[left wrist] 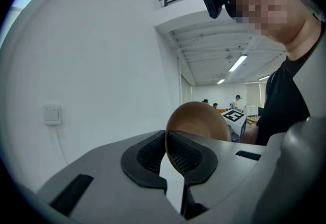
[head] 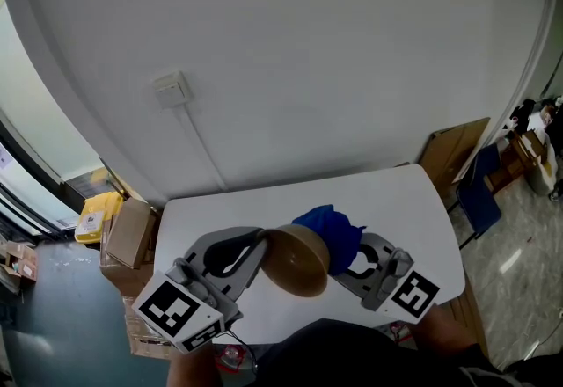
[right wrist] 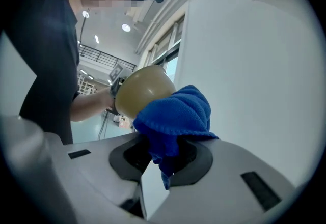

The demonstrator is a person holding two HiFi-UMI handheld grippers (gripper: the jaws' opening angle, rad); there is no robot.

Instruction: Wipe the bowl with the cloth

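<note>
- The left tool [left wrist: 166, 140] is clamped on the thin rim of the brown bowl [left wrist: 196, 122], with both ribbed pads pressed against it.
- The right tool [right wrist: 163, 150] is closed on a bunched fold of the blue cloth [right wrist: 175, 113], and a tail of it hangs down between the jaws.
- In the head view the bowl [head: 299, 260] is held in the air above the white surface [head: 400, 200], between the two tools.
- There the cloth [head: 331, 230] lies against the bowl's far side and covers the right tool's [head: 356, 264] jaw tips.
- The left gripper view shows no cloth, because the bowl hides it. Only the right tool's marker cube [left wrist: 234, 116] peeks past.
- The right gripper view shows the cloth lying over the bowl's [right wrist: 141, 90] lower edge.
</note>
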